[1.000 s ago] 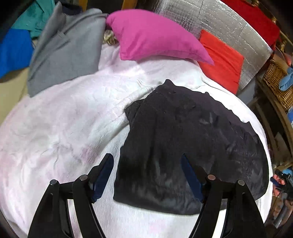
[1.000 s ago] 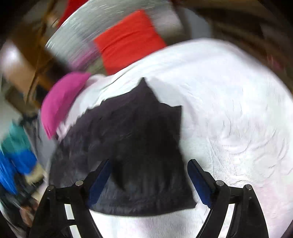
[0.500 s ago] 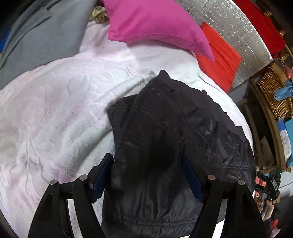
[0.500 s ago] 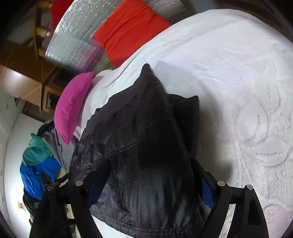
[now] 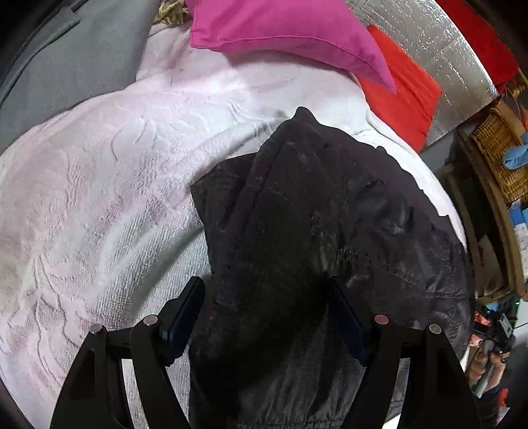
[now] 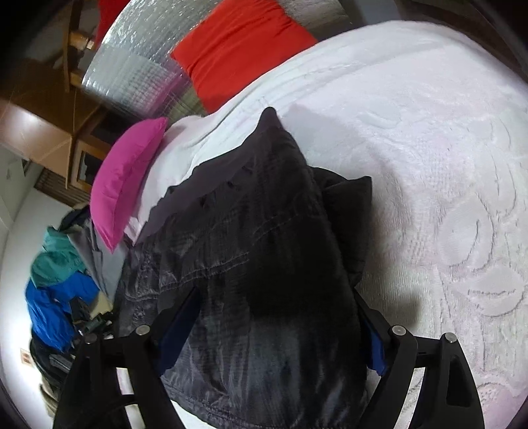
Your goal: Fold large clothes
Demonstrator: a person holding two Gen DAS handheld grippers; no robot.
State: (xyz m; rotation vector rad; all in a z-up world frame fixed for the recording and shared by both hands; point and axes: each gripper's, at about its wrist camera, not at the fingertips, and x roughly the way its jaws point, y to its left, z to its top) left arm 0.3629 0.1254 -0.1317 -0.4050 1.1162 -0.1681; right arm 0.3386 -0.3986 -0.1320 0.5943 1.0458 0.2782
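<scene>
A black quilted garment (image 5: pixel 323 237) lies partly folded on the white bedspread (image 5: pixel 99 198). My left gripper (image 5: pixel 267 316) is open, low over the garment's near end, with the fabric between its blue-padded fingers (image 5: pixel 184 316). My right gripper (image 6: pixel 277 326) is open too, also low over the garment (image 6: pixel 250 231), its fingers (image 6: pixel 180 325) on either side of the near edge. Neither holds the fabric.
A magenta pillow (image 5: pixel 280 29) and a red cushion (image 5: pixel 402 89) lie at the head of the bed against a silver foil panel (image 5: pixel 439 43). A grey garment (image 5: pixel 76 59) lies at the left. A pile of blue and teal clothes (image 6: pixel 56 270) sits beside the bed.
Both grippers have come down and forward onto the black garment, which now fills the space between their open fingers. The garment itself has not moved.
</scene>
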